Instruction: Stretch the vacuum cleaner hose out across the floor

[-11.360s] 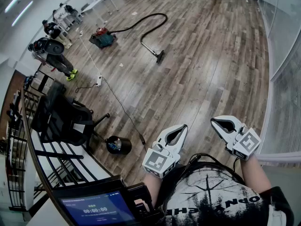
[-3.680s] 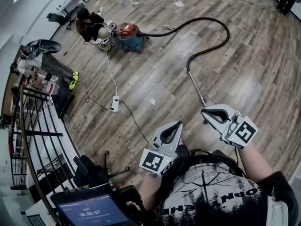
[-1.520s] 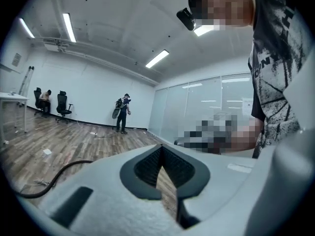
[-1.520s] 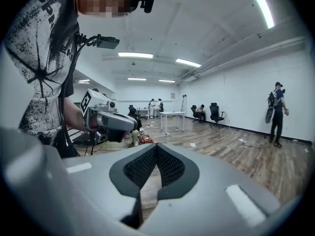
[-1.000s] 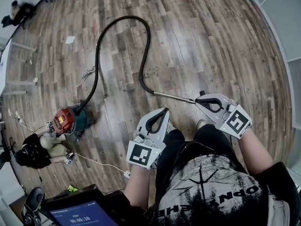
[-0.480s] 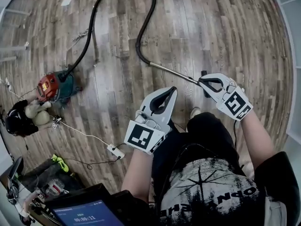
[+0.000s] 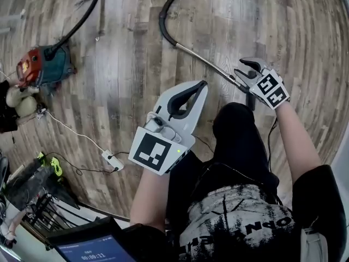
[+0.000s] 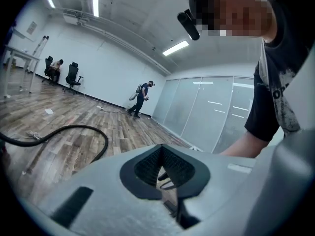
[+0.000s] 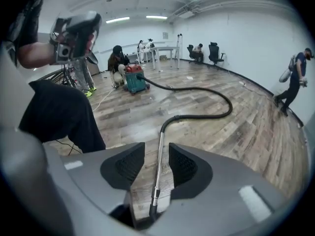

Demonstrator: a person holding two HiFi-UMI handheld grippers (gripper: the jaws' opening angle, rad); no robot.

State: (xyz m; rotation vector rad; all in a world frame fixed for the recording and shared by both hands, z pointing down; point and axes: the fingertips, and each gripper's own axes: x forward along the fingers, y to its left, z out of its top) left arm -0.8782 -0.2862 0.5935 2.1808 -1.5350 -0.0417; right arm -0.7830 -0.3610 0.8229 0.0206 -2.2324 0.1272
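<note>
Compared w/ half a sec earlier, both grippers are seen lower and nearer the floor [image 7: 125, 64], and the right gripper's [image 9: 156, 146] jaws have just been opening. They are now held apart astride the metal wand [image 9: 158, 166]. The wand is seen between the pads w/ a gap each side, so nothing is gripped yet. In the head view the right gripper [image 7: 244, 72] is placed at the wand's [image 7: 207, 64] near end, just beside the person's knee. The left gripper [image 8: 161, 149] is closed on nothing and is held above the floor [image 7: 203, 85].

From the wand's far end the black hose [image 9: 206, 114] is laid in a loose S-curve across the boards to the vac canister [image 9: 134, 80], which is well apart, at the head view's left edge [image 7: 41, 67].

Handling, as judged: the wand is prob. stiff, light and smooth, so slipping along the pads is to be expected. The hose [image 7: 163, 23] is prob. soft and springy, so its curl may be kept. The canister may be dragged if the pull is hard. A hold is best taken low on the wand, near its dark end joint.
</note>
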